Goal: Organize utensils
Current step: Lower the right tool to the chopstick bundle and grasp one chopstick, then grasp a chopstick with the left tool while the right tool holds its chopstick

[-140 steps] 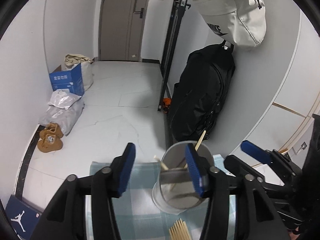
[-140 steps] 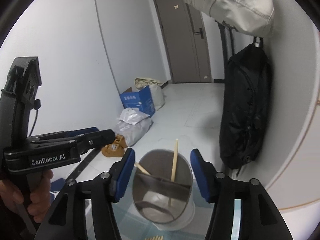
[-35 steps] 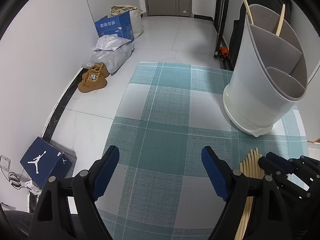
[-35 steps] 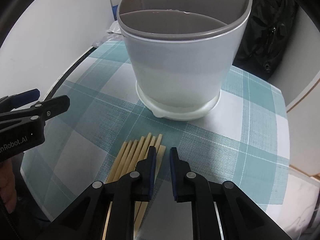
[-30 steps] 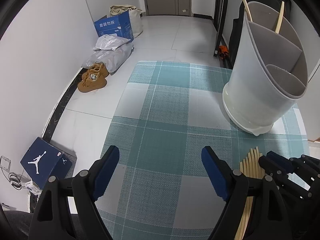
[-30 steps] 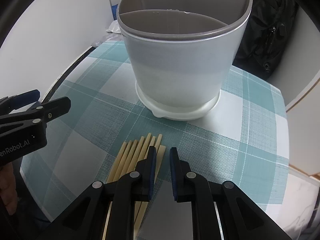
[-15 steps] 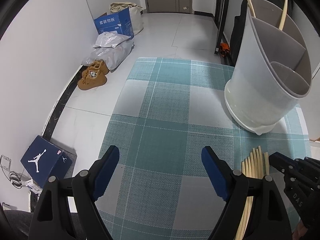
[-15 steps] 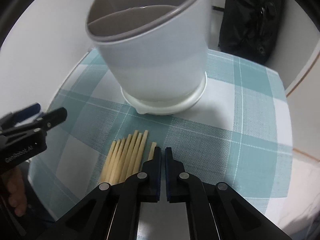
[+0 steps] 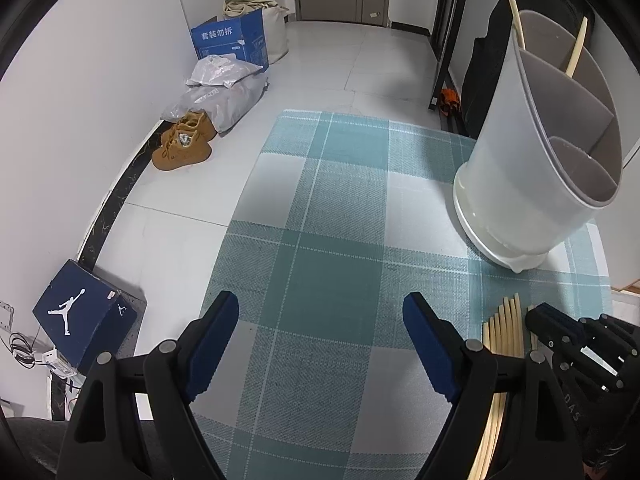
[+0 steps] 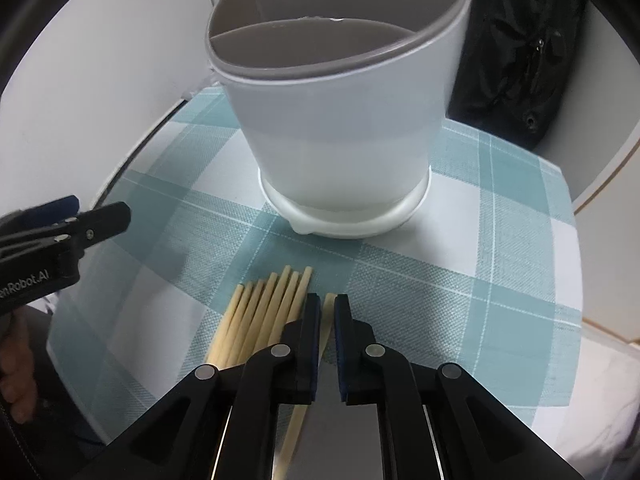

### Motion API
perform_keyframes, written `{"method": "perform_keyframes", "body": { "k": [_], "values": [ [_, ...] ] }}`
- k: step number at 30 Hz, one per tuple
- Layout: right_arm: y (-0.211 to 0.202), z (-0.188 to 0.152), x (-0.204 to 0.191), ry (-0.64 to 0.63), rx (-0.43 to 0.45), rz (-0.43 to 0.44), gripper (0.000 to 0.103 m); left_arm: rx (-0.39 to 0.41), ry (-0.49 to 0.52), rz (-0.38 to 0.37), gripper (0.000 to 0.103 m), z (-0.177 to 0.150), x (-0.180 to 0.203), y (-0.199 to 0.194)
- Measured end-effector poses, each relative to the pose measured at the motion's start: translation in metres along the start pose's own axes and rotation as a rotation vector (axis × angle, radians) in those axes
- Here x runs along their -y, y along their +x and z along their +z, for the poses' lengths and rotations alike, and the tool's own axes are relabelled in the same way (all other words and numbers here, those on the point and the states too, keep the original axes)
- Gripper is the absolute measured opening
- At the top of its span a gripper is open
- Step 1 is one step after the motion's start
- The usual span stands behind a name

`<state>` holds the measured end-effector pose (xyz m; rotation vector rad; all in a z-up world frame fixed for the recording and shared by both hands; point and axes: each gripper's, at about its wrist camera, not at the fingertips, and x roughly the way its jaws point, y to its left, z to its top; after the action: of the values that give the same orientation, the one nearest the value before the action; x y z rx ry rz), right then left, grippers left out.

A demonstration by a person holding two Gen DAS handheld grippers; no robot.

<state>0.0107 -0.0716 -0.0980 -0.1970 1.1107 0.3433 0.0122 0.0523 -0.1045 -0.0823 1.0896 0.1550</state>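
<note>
R claw (image 10: 327, 307) is pinched on one chopstick (image 10: 329, 300), pads nearly together w/ only the stick's tip showing in the slit between them; the stick runs back under the claw toward the cam, so the grip is right at its far end. That end grip looks like the weak point: a long stick held by the tip will prob droop or swing, so lift slow, keep the squeeze firm, & let the tail clear the cloth (image 10: 460, 280) before turning. The rest of the sticks (image 10: 264, 312) lie fanned just L of the claw, nearest one touching or almost touching the L pad — go straight up, not sideways, or the row gets dragged. Holder (image 10: 340, 132) stands just ahead of the claw on the cloth, split in compartments; in the L cam two sticks (image 9: 576, 46) already stand in its far section, so that's likely where this one belongs. Bring it over the rim, tip it upright, lower end in first, let go only once it's inside the wall. Can't tell whether the stick is fully off the cloth yet. L claw (image 9: 324, 344) hangs wide apart over bare cloth, well L of the R one, holding nothing; it could steady the holder if it rocks. Beyond the table: floor w/ shoes (image 9: 184, 142) & boxes (image 9: 232, 42), irrelevant.
</note>
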Motion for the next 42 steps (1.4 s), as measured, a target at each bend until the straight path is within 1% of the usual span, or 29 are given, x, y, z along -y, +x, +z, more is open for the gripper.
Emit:
{"method": "perform_keyframes", "body": {
  "k": [4,5,6,7,8,10,13,17,22,23,26,30,33,36,38,39,40,41,42],
  "values": [
    [0.002,0.001,-0.002,-0.018,-0.002,-0.02,0.007,-0.034,0.028,-0.022,0.081,-0.003,0.007,0.004],
    [0.002,0.002,-0.002,-0.017,-0.002,-0.02,0.006,-0.054,0.042,-0.042,0.081,-0.004,0.01,0.006],
    [0.001,0.002,0.0,-0.012,-0.002,-0.016,0.006,-0.085,0.057,-0.083,0.081,-0.005,0.014,0.009],
    [0.001,0.002,0.003,0.001,0.0,-0.004,0.004,-0.114,0.068,-0.118,0.081,-0.006,0.018,0.012],
    [0.0,0.002,0.006,0.017,0.004,0.006,0.0,-0.139,0.08,-0.135,0.081,-0.008,0.023,0.015],
    [-0.007,0.003,0.018,0.064,0.026,0.024,0.0,-0.165,0.111,-0.151,0.081,-0.011,0.032,0.02],
    [-0.021,0.003,0.04,0.155,0.065,0.073,0.0,-0.184,0.156,-0.167,0.081,-0.016,0.046,0.023],
    [-0.03,-0.002,0.062,0.243,0.08,0.129,0.0,-0.184,0.187,-0.149,0.081,-0.017,0.053,0.025],
    [-0.039,-0.01,0.073,0.275,0.073,0.163,0.0,-0.174,0.2,-0.119,0.081,-0.017,0.052,0.026],
    [-0.04,-0.011,0.073,0.273,0.074,0.168,0.002,-0.173,0.199,-0.117,0.081,-0.017,0.051,0.026],
    [-0.045,-0.012,0.071,0.267,0.079,0.177,0.002,-0.176,0.184,-0.129,0.081,-0.016,0.049,0.025],
    [-0.042,-0.01,0.062,0.262,0.084,0.179,0.003,-0.184,0.144,-0.171,0.081,-0.014,0.045,0.021],
    [-0.037,-0.007,0.061,0.262,0.085,0.174,0.003,-0.192,0.168,-0.173,0.081,-0.016,0.053,0.024],
    [-0.038,-0.006,0.064,0.268,0.078,0.169,0.003,-0.179,0.207,-0.156,0.081,-0.02,0.063,0.021],
    [-0.036,-0.006,0.063,0.269,0.075,0.167,0.004,-0.178,0.21,-0.149,0.081,-0.019,0.062,0.021],
    [-0.037,-0.006,0.062,0.266,0.075,0.166,0.005,-0.182,0.211,-0.128,0.081,-0.017,0.061,0.022],
    [-0.037,-0.006,0.061,0.261,0.076,0.164,0.008,-0.198,0.216,-0.103,0.083,-0.018,0.06,0.025],
    [-0.037,-0.006,0.06,0.256,0.076,0.161,0.012,-0.194,0.213,-0.107,0.083,-0.017,0.06,0.024],
    [-0.036,-0.006,0.059,0.252,0.076,0.158,0.015,-0.2,0.208,-0.104,0.083,-0.016,0.058,0.025]
  ]
}}
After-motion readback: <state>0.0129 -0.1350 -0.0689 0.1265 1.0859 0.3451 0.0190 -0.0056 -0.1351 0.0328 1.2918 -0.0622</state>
